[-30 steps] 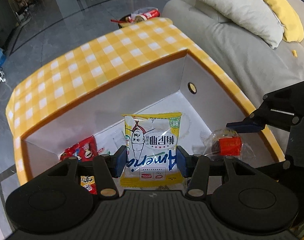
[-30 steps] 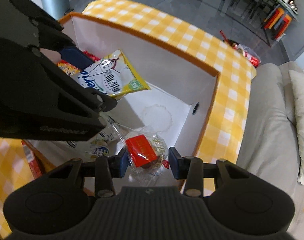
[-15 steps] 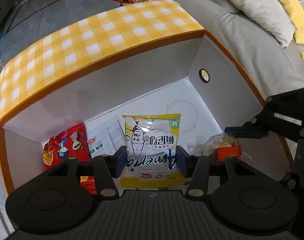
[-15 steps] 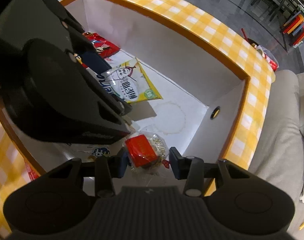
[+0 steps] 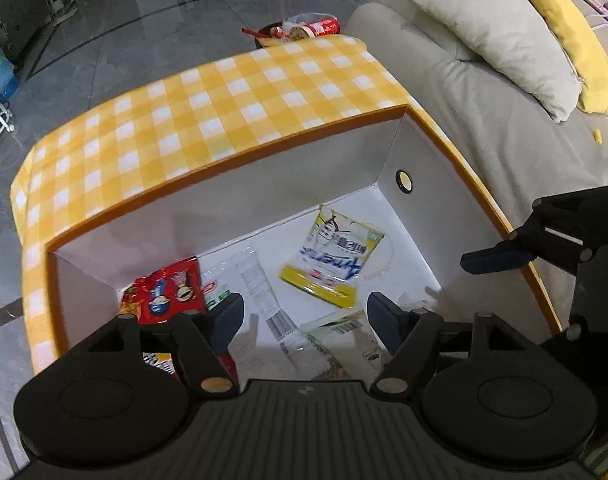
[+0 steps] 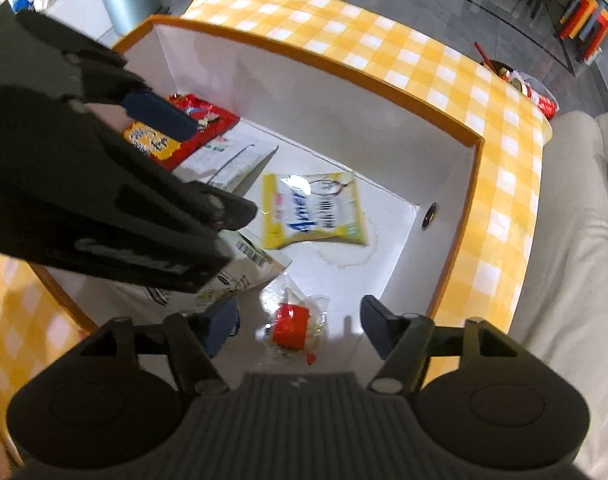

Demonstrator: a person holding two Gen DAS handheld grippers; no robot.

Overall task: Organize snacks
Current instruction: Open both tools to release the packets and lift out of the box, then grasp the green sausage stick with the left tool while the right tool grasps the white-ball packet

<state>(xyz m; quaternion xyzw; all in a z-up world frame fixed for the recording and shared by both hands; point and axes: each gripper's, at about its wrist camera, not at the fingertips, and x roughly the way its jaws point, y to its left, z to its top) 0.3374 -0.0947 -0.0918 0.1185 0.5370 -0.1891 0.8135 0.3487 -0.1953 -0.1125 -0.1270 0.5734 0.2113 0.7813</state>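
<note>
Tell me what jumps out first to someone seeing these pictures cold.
The yellow-and-white checked box with its white inside fills both views. On its floor lies a yellow snack bag near the middle, with a clear packet with a red label below the right gripper and red packets at the far left end. Both the left gripper and the right one hang over the box, jaws opening with nothing pressed between them.

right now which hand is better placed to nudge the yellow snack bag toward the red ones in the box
Left, probably: the yellow snack bag lies just ahead of the opening left gripper, near the red packets. The right gripper, also opening, hangs over the clear-wrapped snack.
</note>
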